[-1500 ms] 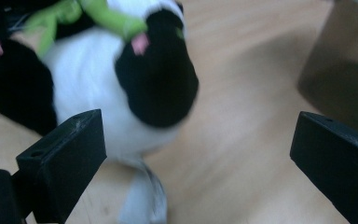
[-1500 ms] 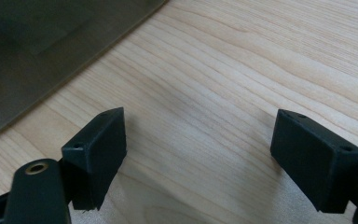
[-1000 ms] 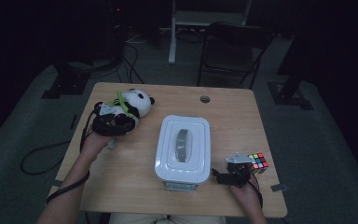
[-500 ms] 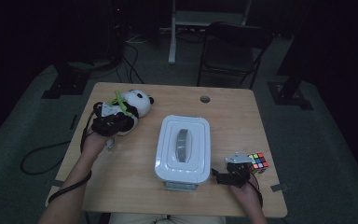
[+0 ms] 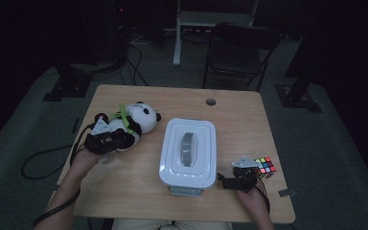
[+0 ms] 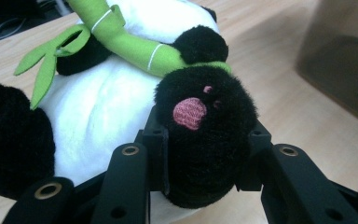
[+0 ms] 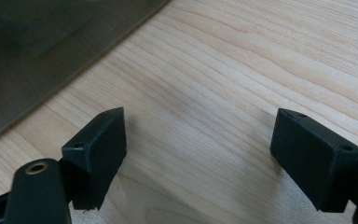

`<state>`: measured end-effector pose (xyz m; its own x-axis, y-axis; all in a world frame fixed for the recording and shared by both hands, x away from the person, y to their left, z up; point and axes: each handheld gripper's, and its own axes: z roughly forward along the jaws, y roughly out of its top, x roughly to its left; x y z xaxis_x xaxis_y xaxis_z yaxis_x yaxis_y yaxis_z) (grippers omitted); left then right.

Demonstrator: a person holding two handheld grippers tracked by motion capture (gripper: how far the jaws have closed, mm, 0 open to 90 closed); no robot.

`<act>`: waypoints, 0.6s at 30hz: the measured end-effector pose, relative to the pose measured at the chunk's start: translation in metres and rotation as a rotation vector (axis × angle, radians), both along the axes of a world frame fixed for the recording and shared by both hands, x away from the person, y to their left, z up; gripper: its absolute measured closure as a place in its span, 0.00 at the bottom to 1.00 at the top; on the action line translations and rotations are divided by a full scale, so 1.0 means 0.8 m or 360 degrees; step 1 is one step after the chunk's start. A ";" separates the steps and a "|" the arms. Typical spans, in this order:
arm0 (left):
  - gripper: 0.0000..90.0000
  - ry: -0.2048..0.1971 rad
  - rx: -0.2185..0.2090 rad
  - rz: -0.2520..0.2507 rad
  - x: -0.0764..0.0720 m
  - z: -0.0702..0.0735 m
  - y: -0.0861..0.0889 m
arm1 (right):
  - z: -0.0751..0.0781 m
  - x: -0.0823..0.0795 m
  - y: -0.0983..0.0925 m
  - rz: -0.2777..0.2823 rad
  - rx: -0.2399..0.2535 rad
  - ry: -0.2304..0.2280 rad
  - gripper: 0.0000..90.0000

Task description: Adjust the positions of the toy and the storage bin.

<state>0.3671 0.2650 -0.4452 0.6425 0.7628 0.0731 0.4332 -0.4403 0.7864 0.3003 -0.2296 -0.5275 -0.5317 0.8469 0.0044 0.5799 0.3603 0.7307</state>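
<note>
Left tool (image 6: pixel 200 163) grasping the panda's (image 5: pixel 134 122) paw (image 6: pixel 205 135).
Its jaws had just been closing and now clenched the black paw between them; the panda lay on the tabletop (image 5: pixel 124 191) ahead of the tool, apparently ready to be lifted. The right tool (image 7: pixel 200 154), released, rested beside the box (image 5: pixel 188 151).

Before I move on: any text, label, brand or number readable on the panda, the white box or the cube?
None readable.
Plush panda: no tag or lettering; just pink paw stitching.
White lidded box: plain lid, no label.
Colour cube: coloured squares only, too small for any logo.
</note>
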 end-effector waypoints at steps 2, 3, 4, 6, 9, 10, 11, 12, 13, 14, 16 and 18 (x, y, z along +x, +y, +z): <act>0.72 -0.0007 0.0009 -0.0027 -0.010 0.000 0.002 | 0.000 0.000 0.000 0.0000 -0.0001 0.0000 0.20; 0.72 -0.0001 0.0018 -0.0041 -0.015 0.000 0.004 | 0.000 0.000 0.000 0.0000 0.0000 0.0000 0.20; 0.72 -0.0006 0.0037 -0.0047 -0.019 0.000 0.005 | 0.000 0.000 0.000 0.0000 -0.0001 0.0000 0.20; 0.72 0.0009 0.0031 -0.0056 -0.028 0.000 0.009 | 0.000 0.000 0.000 0.0001 -0.0001 0.0000 0.18; 0.72 0.0004 0.0039 -0.0066 -0.041 -0.002 0.014 | 0.000 0.000 0.001 0.0033 -0.0008 0.0015 0.14; 0.71 0.0004 0.0040 -0.0070 -0.044 -0.003 0.016 | 0.000 0.000 0.001 0.0030 -0.0008 0.0015 0.14; 0.71 0.0004 0.0046 -0.0080 -0.048 -0.003 0.018 | 0.000 0.000 0.001 0.0025 -0.0007 0.0014 0.14; 0.71 0.0004 0.0044 -0.0076 -0.051 -0.004 0.020 | 0.000 0.000 0.001 0.0017 -0.0006 0.0014 0.14; 0.71 0.0004 0.0044 -0.0076 -0.051 -0.004 0.020 | 0.000 0.000 0.001 0.0017 -0.0006 0.0014 0.14; 0.71 -0.0005 0.0037 -0.0075 -0.055 -0.006 0.023 | 0.000 0.000 0.000 0.0009 -0.0004 0.0014 0.15; 0.70 -0.0005 0.0021 -0.0074 -0.057 -0.008 0.025 | 0.000 0.000 0.000 0.0002 -0.0004 0.0014 0.15; 0.66 -0.0014 0.0017 -0.0072 -0.058 -0.008 0.025 | 0.000 0.000 0.000 0.0000 -0.0004 0.0015 0.15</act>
